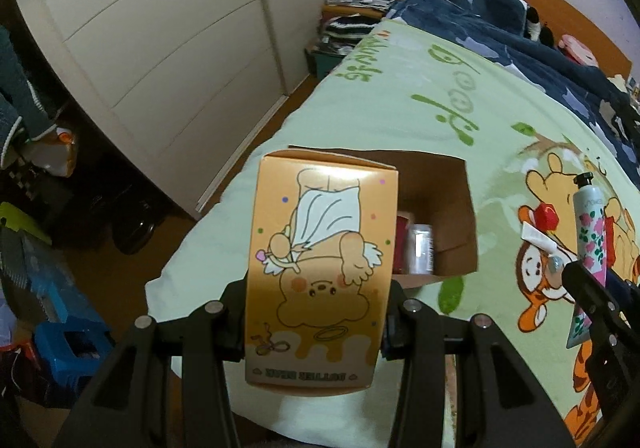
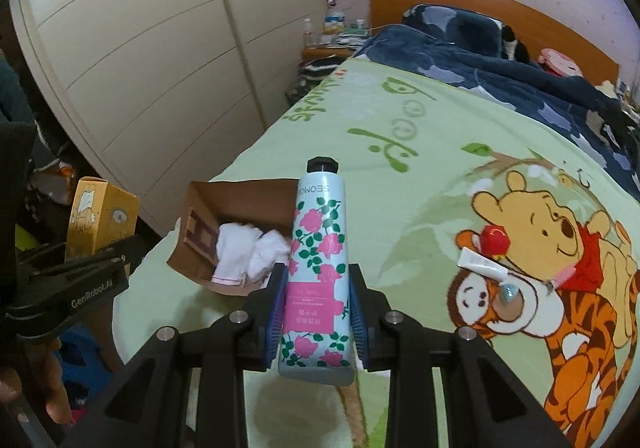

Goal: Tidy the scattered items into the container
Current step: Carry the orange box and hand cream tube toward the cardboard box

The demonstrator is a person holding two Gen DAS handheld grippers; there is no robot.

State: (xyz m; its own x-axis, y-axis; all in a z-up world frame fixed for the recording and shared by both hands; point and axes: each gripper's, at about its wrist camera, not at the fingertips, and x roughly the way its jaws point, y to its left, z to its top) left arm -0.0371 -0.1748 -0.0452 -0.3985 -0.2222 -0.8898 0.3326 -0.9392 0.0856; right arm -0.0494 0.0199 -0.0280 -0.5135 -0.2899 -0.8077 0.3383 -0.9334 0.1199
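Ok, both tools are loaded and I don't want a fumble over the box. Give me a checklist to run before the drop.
1. Left tool gripping the orange carton: ok.
2. Right tool clamped on the floral tube: ok.
3. Cardboard box open on the bed: ok.
4. Room in the box beside the white cloth: cannot tell.
5. Tools clear of each other: ok.
6. Bed tidy: not ok, small white tube and red item remain on the blanket.

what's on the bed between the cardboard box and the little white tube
Only bare blanket lies between the cardboard box and white tube; the right wrist view shows it, partly behind the held floral tube.
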